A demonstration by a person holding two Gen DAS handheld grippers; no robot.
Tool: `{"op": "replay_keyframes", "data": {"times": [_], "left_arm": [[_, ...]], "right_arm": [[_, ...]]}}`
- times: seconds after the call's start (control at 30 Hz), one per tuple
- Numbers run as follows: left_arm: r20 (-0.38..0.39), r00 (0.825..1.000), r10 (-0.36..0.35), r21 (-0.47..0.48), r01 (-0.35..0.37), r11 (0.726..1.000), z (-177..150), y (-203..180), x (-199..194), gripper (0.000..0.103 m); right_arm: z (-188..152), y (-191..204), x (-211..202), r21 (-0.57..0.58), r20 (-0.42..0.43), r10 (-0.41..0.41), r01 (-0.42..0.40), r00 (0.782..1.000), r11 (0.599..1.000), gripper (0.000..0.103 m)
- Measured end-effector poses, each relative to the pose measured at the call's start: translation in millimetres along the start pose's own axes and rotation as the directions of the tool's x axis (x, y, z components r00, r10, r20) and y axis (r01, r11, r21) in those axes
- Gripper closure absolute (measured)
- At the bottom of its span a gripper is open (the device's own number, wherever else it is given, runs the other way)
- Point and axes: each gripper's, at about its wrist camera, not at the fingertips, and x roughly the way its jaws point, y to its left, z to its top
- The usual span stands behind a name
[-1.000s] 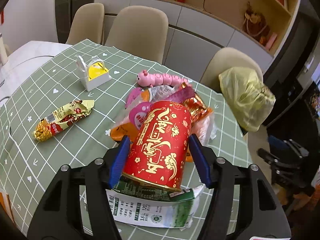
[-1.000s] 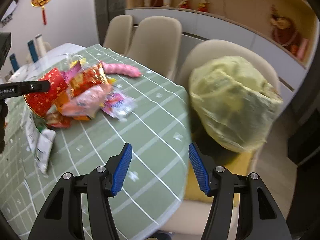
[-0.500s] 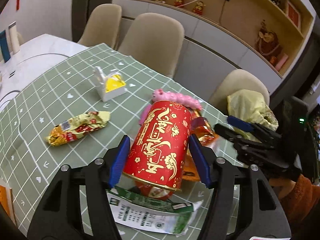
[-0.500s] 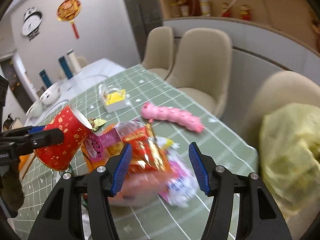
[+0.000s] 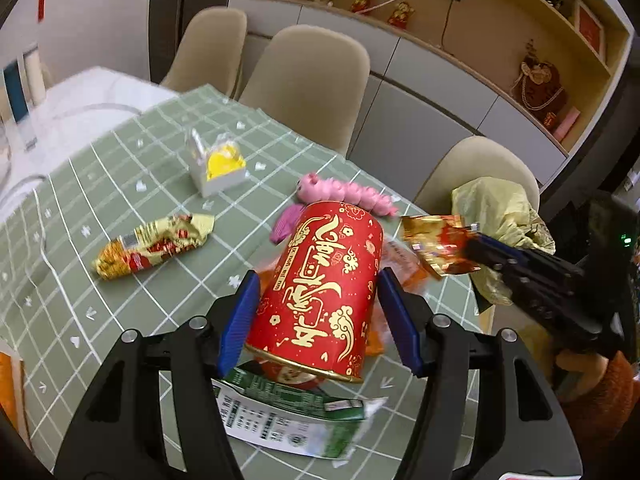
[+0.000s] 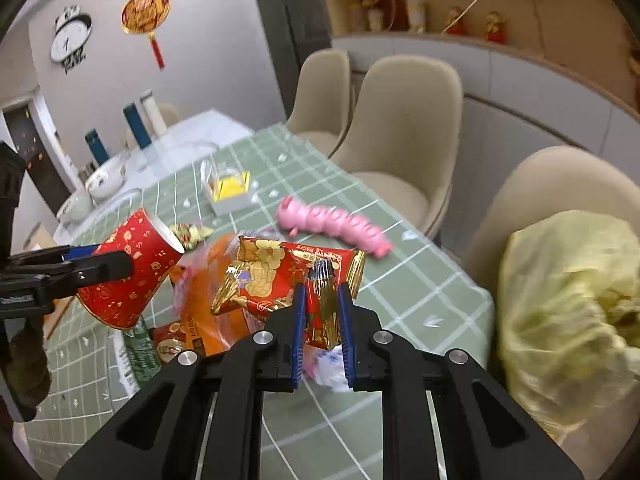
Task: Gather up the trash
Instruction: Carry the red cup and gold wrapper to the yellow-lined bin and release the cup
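A red paper cup (image 5: 324, 280) with gold characters hangs tilted above the green checked tablecloth (image 5: 100, 184), my left gripper (image 5: 318, 320) shut on its sides. In the right wrist view the cup (image 6: 132, 272) is at the left. My right gripper (image 6: 322, 320) is closing its jaws on a red and gold foil wrapper (image 6: 276, 276), the pads pressing one end. The left wrist view shows that wrapper (image 5: 436, 244) lifted off the table in the right gripper (image 5: 476, 246). A yellow-green trash bag (image 6: 568, 300) sits on a beige chair at the table's right edge.
On the cloth lie a gold and red snack wrapper (image 5: 152, 246), a green and white carton (image 5: 288, 416), an orange packet (image 6: 212, 312), a pink caterpillar toy (image 6: 336, 224) and a white box with yellow inside (image 5: 218, 164). Beige chairs ring the far side.
My right gripper swung from the trash bag to the pile, shut on the red and gold wrapper and lifted it. The left gripper raised the cup a little.
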Motion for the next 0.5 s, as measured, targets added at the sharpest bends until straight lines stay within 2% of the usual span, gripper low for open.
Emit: {"op": "replay_keyframes", "data": {"times": [0.23,0.37,0.5], "left_arm": [[0.062,0.998,0.005,0.023,-0.006,1.000,6.1,-47.8,-40.8,0.045],[0.108,0.992,-0.071,0.044,0.066,0.997,16.6,-82.0,-51.6,0.045],[0.103,0.978,-0.179,0.071,0.172,0.982,37.0,-129.5,-32.7,0.045]], "right_arm": [[-1.4,-29.8,-78.5,-0.006,0.094,-0.042,0.043,0.995,0.999,0.087],[-3.9,-56.2,-116.3,-0.012,0.126,-0.101,0.103,0.987,0.995,0.087],[-4.8,-101.3,-148.9,-0.019,0.149,-0.194,0.199,0.970,0.980,0.087]]}}
